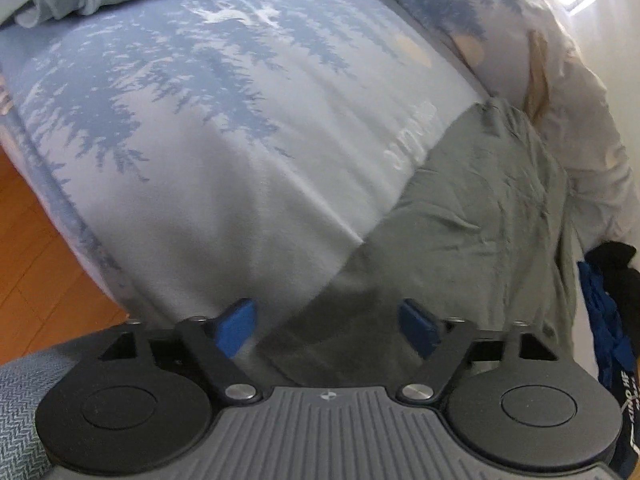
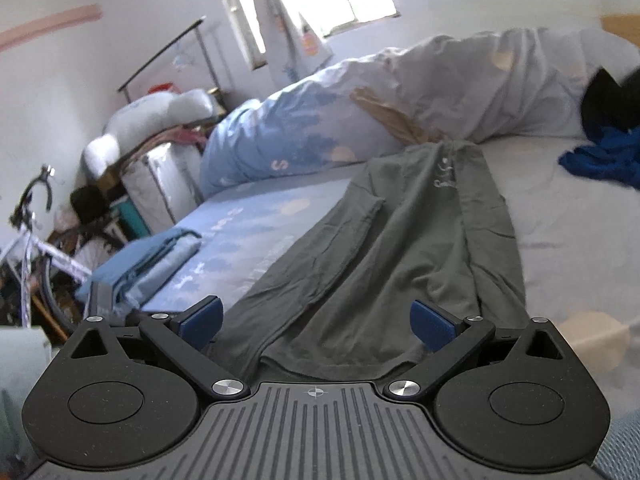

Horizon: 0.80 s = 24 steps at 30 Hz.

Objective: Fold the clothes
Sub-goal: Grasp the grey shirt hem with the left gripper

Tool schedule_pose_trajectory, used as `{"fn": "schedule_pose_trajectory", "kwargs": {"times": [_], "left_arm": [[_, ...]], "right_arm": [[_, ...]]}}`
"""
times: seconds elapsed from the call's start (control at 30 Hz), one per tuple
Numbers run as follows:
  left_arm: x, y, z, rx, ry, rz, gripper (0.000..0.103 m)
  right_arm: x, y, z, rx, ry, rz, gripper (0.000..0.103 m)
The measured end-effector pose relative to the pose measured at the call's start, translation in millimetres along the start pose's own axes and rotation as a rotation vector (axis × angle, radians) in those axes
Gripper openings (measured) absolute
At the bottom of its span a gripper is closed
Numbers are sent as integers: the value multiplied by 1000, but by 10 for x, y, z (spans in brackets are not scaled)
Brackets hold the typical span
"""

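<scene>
The grey garment lies flat on the bed, its near hem directly under both tools. The left tool hangs agape over the hem's left corner, gripping nothing; the right tool is likewise spread over the hem's middle. From there the garment's long axis runs straight away toward the heaped duvet.

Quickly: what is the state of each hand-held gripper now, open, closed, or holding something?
Left hand-held gripper: open, above the edge of the grey garment, holding nothing.
Right hand-held gripper: open, over the grey garment's near end, holding nothing.
</scene>
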<state>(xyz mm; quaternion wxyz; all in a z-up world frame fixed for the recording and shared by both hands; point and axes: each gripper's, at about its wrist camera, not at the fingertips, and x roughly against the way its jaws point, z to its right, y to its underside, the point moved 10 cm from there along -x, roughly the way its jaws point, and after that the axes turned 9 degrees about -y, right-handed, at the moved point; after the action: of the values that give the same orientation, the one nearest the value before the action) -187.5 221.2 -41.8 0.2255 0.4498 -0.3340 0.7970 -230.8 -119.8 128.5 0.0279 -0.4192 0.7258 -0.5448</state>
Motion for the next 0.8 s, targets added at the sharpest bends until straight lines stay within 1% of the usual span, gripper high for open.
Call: {"fn": "schedule_pose_trajectory", "kwargs": {"times": [0.07,0.1,0.17,0.3,0.4,0.43,0.53,0.6,0.63,0.67,0.7,0.73,0.8], "left_arm": [[34,-20,-61,50,23,-6,56],[52,-37,-83,66,39,-8,51],[72,-50,-103,72,55,-14,40],[58,-54,-72,22,71,-26,36],[26,-66,-37,-19,60,-31,36],[19,-69,-16,-36,55,-35,37],[7,-78,55,-85,47,-50,47],[-1,-84,80,-97,45,-52,47],[-4,-85,89,-99,44,-49,44],[-8,-83,106,-101,53,-49,21],[-19,-78,119,-97,66,-58,6],[-24,-77,125,-82,78,-69,6],[-12,-83,150,-103,75,-71,5]], "right_arm": [[-86,40,-115,41,-7,-16,100],[-150,63,-198,65,-16,-27,100],[-346,123,-446,133,-52,-57,100],[-704,345,-875,268,-120,-126,100],[-1027,493,-1130,341,-155,-180,100],[-1149,526,-1206,359,-163,-197,100],[-1427,625,-1337,384,-166,-227,100],[-1573,690,-1414,400,-165,-240,100],[-1637,724,-1450,408,-164,-245,100],[-1701,758,-1487,417,-163,-250,100],[-1765,791,-1523,425,-162,-255,100],[-1821,829,-1557,435,-159,-258,100],[-1853,935,-1599,462,-133,-246,99]]}}
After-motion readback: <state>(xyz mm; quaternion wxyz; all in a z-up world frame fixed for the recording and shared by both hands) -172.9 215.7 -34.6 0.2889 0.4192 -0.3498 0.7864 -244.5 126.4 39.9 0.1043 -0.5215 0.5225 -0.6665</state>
